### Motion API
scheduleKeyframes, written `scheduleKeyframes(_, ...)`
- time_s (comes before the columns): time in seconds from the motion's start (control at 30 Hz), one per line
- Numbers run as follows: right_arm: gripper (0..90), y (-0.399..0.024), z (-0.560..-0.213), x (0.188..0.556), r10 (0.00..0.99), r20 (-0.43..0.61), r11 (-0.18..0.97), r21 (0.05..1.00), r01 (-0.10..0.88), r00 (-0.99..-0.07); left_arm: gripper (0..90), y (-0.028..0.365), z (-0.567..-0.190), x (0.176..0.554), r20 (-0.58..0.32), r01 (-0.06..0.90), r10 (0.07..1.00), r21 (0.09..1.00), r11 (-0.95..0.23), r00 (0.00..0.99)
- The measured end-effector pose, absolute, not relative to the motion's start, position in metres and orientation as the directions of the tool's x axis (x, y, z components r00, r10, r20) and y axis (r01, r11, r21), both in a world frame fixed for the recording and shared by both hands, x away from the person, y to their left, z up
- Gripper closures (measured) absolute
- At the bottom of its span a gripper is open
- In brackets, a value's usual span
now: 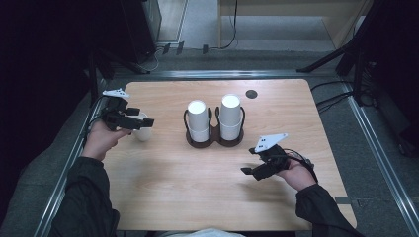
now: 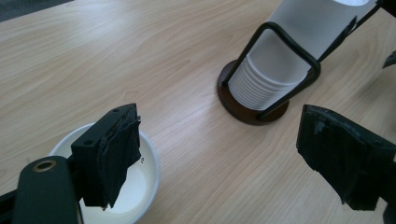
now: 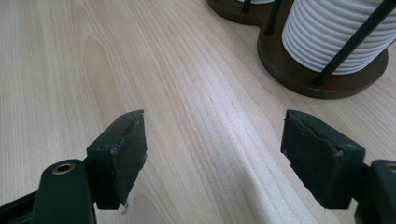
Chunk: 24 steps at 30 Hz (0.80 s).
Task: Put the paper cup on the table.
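Observation:
A single white paper cup [image 1: 143, 133] stands upright near the table's left edge. My left gripper [image 1: 141, 117] hovers just over it, open. In the left gripper view one pad [image 2: 116, 154] hangs over the cup [image 2: 142, 179] mouth without pressing on it, and the other pad is far to the right. A dark wooden holder [image 1: 215, 140] at the table's middle carries two stacks of white cups [image 1: 198, 118] inside black wire loops. My right gripper [image 1: 250, 161] is at the front right, open, over bare wood, its jaws pointing toward the holder [image 3: 299, 74].
The light wooden table [image 1: 197, 187] has a small dark round disc [image 1: 251, 94] near its far edge. Metal rails [image 1: 380, 158] run along both sides. Dark equipment and cables lie on the floor beyond the table.

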State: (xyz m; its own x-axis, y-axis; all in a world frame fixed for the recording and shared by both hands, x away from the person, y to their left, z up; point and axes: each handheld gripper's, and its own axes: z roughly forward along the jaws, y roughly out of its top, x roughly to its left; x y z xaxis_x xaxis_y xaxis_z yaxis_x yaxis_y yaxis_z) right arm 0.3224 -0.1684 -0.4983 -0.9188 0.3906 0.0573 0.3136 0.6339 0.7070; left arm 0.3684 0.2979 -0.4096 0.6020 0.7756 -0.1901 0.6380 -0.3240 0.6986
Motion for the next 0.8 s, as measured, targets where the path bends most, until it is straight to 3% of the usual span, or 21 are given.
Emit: scheduleKeyframes(0.8, 22.9, -0.169, -0.497, 0.321, 0.393, 0.057, 0.631, 0.709, 0.314, -0.918, 13.8, 0.249, -0.434, 0.348, -0.188, 0.596, 0.692, 0.69, -0.412, 0.697)
